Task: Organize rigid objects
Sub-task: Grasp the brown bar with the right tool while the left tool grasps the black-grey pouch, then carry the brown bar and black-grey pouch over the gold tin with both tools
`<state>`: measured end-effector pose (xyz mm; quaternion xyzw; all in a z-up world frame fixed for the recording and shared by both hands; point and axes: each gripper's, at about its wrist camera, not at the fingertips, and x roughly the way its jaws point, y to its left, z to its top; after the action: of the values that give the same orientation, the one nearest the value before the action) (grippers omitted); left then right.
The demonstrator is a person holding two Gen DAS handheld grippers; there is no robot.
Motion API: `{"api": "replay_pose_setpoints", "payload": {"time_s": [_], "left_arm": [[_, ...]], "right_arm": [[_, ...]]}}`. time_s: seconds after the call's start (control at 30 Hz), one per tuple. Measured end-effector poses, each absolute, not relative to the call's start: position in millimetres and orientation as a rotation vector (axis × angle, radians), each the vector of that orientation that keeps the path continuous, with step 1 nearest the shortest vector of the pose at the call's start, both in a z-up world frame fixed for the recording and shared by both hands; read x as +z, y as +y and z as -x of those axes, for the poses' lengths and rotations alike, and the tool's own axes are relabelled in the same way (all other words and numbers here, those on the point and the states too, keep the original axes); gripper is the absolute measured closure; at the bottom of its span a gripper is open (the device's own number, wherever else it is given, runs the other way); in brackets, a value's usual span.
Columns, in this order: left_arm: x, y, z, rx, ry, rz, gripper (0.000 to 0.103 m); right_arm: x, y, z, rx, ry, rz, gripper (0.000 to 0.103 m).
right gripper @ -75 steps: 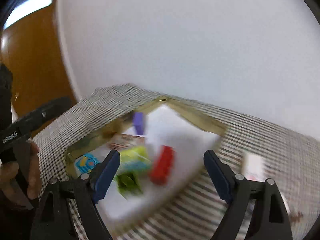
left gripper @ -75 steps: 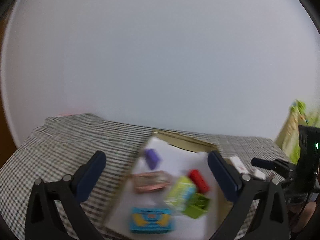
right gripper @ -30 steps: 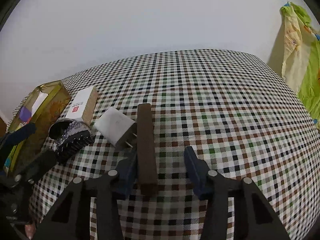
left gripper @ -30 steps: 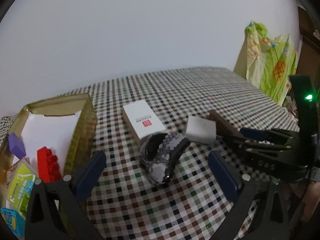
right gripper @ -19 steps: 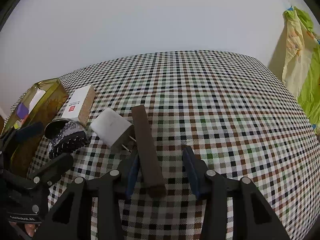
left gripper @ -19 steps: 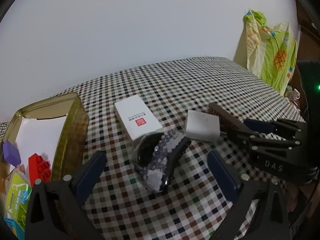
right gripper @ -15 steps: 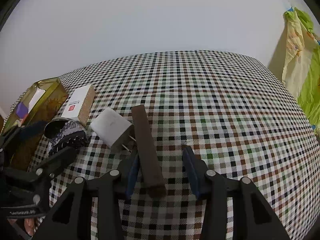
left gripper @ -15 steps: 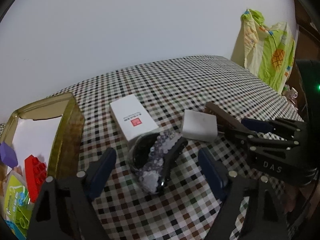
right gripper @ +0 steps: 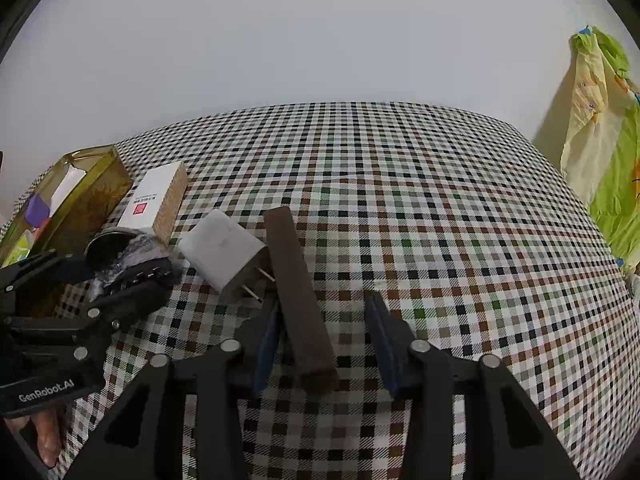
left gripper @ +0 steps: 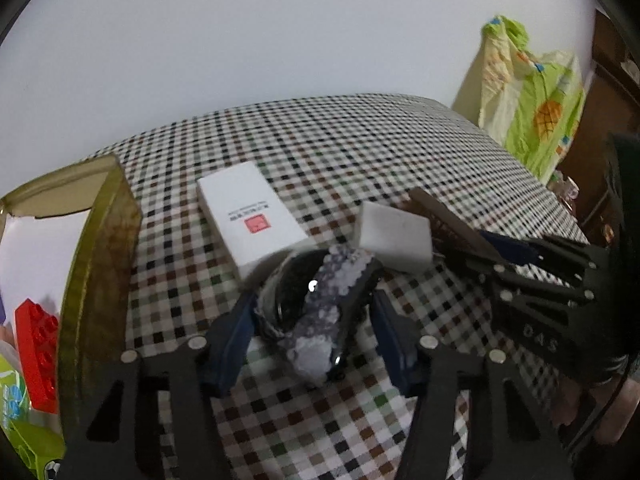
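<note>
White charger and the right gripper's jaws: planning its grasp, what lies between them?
The brown bar, shown in the right wrist view, beside the white charger and touching its prongs.

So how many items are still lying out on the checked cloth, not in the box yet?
4: white carton nearest the box, sequined hair clip between the left fingers, white charger, brown bar between the right fingers. More may sit outside view.

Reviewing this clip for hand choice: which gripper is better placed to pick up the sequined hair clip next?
Left. The left gripper already straddles the hair clip, a finger on either side and nearly closed on it. The right gripper sits further right, around the brown bar, its right finger standing clear of it.
</note>
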<state>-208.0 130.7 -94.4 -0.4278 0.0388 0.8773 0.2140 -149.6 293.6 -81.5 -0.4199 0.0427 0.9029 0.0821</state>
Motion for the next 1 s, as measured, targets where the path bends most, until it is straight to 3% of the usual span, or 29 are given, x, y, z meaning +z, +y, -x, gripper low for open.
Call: {"api": "replay_pose_setpoints", "payload": {"time_s": [0.07, 0.23, 1.0], "left_arm": [[-90, 136, 202, 2.443, 0.141, 1.145, 0.052], [-87, 137, 198, 2.446, 0.147, 1.119, 0.054], [-57, 109, 127, 2.645, 0.23, 0.84, 0.054]], "right_arm": [[-81, 292, 149, 2.702, 0.12, 1.246, 0.076], [-75, 294, 145, 2.72, 0.143, 1.203, 0.086], [-39, 262, 99, 2.922, 0.028, 0.758, 0.086]]}}
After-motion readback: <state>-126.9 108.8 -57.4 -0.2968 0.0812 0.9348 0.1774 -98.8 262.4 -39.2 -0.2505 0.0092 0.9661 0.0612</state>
